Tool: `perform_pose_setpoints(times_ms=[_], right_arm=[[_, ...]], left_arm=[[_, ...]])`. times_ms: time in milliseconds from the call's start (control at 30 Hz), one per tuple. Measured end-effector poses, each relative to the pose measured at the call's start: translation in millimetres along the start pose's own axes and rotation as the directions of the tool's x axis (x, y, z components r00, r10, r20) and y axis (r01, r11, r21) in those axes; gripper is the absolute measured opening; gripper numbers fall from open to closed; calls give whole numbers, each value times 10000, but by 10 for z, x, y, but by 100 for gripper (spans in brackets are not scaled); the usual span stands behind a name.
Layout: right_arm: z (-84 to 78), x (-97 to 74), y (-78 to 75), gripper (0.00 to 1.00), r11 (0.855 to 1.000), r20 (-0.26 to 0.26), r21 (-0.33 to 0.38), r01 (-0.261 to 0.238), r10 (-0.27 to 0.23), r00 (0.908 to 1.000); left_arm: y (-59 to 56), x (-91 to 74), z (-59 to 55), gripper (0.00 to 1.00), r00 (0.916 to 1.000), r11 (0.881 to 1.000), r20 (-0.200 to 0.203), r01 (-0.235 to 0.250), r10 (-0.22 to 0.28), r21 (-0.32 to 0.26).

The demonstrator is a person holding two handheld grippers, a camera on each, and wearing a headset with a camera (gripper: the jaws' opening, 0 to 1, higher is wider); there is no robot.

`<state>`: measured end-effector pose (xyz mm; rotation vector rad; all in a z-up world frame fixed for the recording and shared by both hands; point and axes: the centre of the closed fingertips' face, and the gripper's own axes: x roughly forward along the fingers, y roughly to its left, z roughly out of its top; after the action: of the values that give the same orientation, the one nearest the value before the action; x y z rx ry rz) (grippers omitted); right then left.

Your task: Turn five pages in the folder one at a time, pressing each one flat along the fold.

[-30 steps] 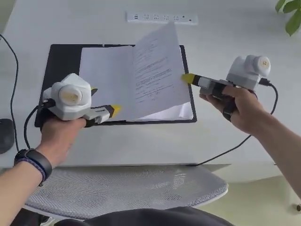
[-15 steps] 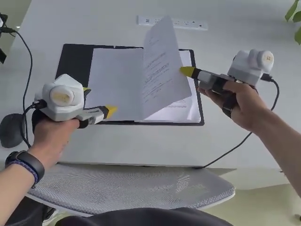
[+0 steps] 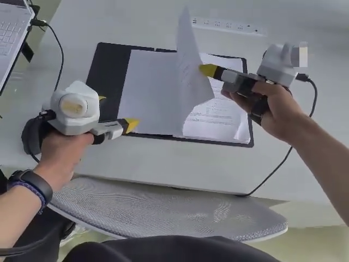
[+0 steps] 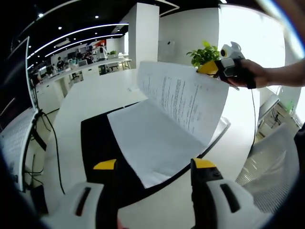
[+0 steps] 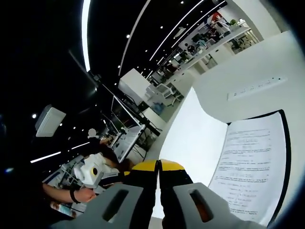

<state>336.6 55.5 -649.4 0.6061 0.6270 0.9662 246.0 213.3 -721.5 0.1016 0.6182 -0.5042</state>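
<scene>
A: The right tool (image 3: 207, 70), what has it got?

B: Its jaws are pinched together on the free edge of one page (image 3: 188, 71). The page stands nearly upright over the fold (image 4: 171, 120) of the black folder (image 3: 106, 65), which lies open on the white surface (image 3: 136, 22).

A: And the left tool (image 3: 116, 112)?

B: It hangs with its jaws wide apart and nothing between them, just off the folder's near left corner.

A: Which way does the page need to go?

B: I'd say to the left. The fold's long axis runs away from the person, and the turned sheet (image 3: 147, 93) lies flat to the left of it. The page has to tip over that line. The left tool is the nearer one, so it is better placed to press along the fold.
</scene>
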Motion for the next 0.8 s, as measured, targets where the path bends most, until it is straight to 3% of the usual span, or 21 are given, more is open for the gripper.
perform_pose_setpoints(times_ms=[267,700,800], right_arm=[[-166,431,188,0,9991,-490,62,-420,422,9979],[-531,961,239,0,9965,-1340,443,-703,757,9881],[-591,1049,128,0,9964,-1599,513,-682,756,9842]], left_arm=[[138,-102,-50,60,9998,9996,19,-198,199,-211],[295,-182,-29,61,9992,9974,218,-326,341,-644],[301,-186,-25,61,9991,9975,203,-350,363,-620]])
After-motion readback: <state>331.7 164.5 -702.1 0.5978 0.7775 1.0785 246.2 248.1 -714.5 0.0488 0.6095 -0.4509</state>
